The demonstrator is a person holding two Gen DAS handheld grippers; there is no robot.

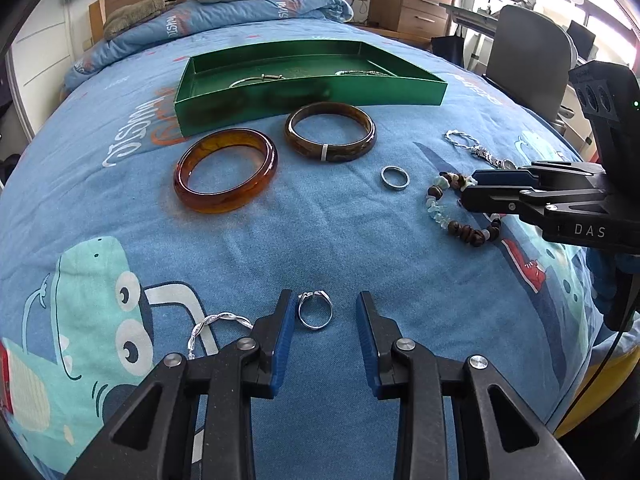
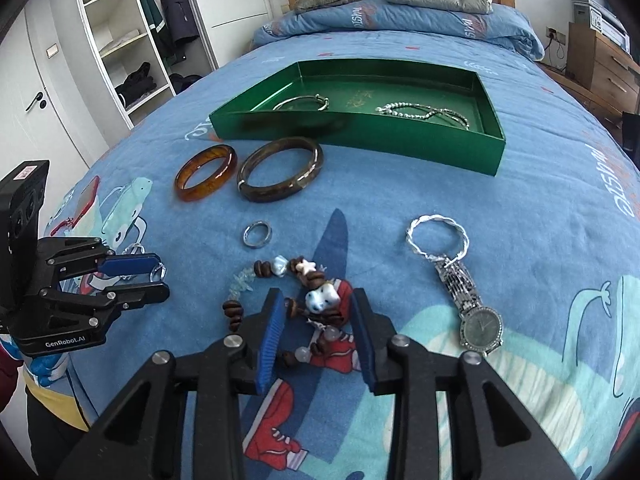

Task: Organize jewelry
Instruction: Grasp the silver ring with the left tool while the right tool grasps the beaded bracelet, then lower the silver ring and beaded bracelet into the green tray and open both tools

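A green tray (image 1: pixel 320 94) (image 2: pixel 400 144) lies on the blue bedspread with a silver bangle (image 2: pixel 302 102) and a bead chain (image 2: pixel 424 112) inside. My left gripper (image 1: pixel 325 306) is open around a small silver ring (image 1: pixel 315 311) on the bed. My right gripper (image 2: pixel 316 304) is open over a beaded bracelet (image 2: pixel 288 288) (image 1: pixel 448 208), its jaws on either side of the beads. An amber bangle (image 1: pixel 226 170) (image 2: pixel 206 172), a dark brown bangle (image 1: pixel 331 131) (image 2: pixel 280 174), a plain ring (image 1: pixel 395 177) (image 2: pixel 258 233), a twisted silver bangle (image 2: pixel 436 236) and a watch (image 2: pixel 476 312) lie loose.
Another twisted silver bangle (image 1: pixel 218 326) lies left of my left gripper. Folded quilt and jackets (image 2: pixel 400 4) sit at the bed's head. A wardrobe (image 2: pixel 132 36) stands left, a wooden cabinet (image 1: pixel 412 10) and chair (image 1: pixel 528 56) to the right.
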